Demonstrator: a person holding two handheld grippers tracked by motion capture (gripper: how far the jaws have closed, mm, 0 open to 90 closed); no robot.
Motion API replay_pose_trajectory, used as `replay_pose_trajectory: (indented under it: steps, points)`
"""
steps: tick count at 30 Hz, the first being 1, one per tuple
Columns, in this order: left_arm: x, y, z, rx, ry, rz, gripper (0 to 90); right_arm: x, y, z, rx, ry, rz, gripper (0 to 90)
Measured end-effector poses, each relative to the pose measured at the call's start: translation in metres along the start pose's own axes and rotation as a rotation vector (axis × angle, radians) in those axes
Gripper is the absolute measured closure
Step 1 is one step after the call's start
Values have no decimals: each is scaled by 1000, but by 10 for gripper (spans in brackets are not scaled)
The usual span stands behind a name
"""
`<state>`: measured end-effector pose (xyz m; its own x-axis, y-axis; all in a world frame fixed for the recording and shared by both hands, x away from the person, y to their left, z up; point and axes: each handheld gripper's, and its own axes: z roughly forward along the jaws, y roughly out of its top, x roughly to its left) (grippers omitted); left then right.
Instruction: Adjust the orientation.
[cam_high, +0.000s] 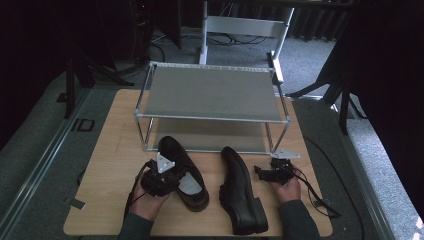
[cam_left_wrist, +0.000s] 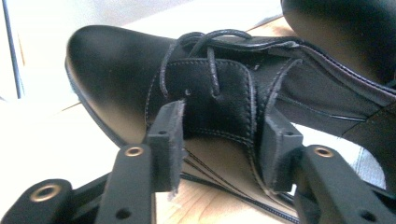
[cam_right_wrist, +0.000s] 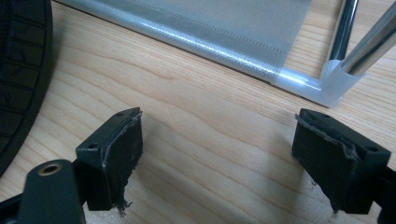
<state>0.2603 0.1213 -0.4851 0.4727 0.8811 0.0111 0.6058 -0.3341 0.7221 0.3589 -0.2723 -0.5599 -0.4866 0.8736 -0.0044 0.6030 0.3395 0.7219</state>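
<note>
Two black shoes lay on the table (cam_high: 107, 165) in front of an empty rack (cam_high: 210, 92): we had the left gripper (cam_high: 159, 176) closed on the upright left shoe's (cam_high: 182, 170) laced side flap, while the right gripper (cam_high: 272, 172) hovered with jaws wide apart beside the right shoe (cam_high: 241, 192), which lay on its side. That soft flap seemed a thin hold to us; lifting by it, the shoe might swing or slip free.

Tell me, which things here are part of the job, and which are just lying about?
Likely in use:
left shoe, gripped by the left gripper
right shoe
shoe rack
right gripper, open

Lying about:
tape scrap
floor cables
</note>
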Motion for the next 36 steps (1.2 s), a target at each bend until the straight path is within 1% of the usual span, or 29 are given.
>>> replay_pose_trajectory:
  steps: [3,4,6,7,8,9,10,12,14,15,16,17,19,20,21,22,24,26,28,30,32,33,34,35,36]
  points:
    - [0,0,-2,3,-9,10,620,0,0,0,-1,0,0,173]
    - [0,0,-2,4,-12,15,630,0,-1,-1,-3,-3,3,213]
    - [0,1,-2,8,-17,23,652,0,0,-8,20,-9,16,388]
    - [-1,1,-2,13,-16,35,660,-1,1,-11,29,19,26,410]
    - [-2,2,-2,16,-19,43,669,-2,1,-14,21,45,41,420]
    - [-2,2,-2,16,-22,45,678,0,2,-18,12,56,41,437]
    - [-3,3,-2,12,-30,51,691,1,3,-21,8,57,34,438]
    - [-3,4,-3,8,-52,49,719,7,8,-32,-16,74,14,437]
    - [-4,5,-3,5,-75,40,743,14,12,-43,-47,101,3,425]
    - [-5,5,-3,5,-91,35,749,18,15,-49,-62,121,-2,418]
    - [-8,6,-2,3,-111,28,753,23,18,-55,-73,131,-16,408]
    - [-9,6,-2,3,-121,27,755,29,21,-62,-83,143,-34,394]
    - [-15,7,-1,6,-133,32,758,36,26,-73,-96,159,-51,386]
    - [-18,7,-1,7,-136,37,759,39,28,-80,-113,168,-58,388]
    - [-19,7,-1,9,-134,37,758,44,31,-88,-135,183,-63,388]
    - [-19,7,-1,7,-131,32,757,46,32,-92,-146,192,-70,388]
    - [-18,7,-1,2,-143,21,747,54,36,-101,-157,216,-91,387]
    - [-16,5,-1,-3,-151,22,729,62,37,-105,-163,225,-116,386]
    - [-14,4,-2,-10,-165,15,697,69,38,-106,-160,234,-138,387]
    - [-11,2,-2,-7,-187,-5,643,75,37,-104,-150,239,-155,387]
    - [-10,0,-5,-23,-195,-13,606,78,37,-100,-137,211,-169,397]
    - [-9,-1,-7,-30,-196,-14,593,78,36,-98,-129,208,-174,407]
    - [-8,-3,-11,-41,-190,-10,573,78,36,-96,-122,209,-177,412]
    - [-7,-4,-15,-53,-187,-11,558,78,35,-95,-113,202,-175,429]
    - [-5,-5,-19,-74,-185,-16,553,77,34,-93,-103,187,-178,423]
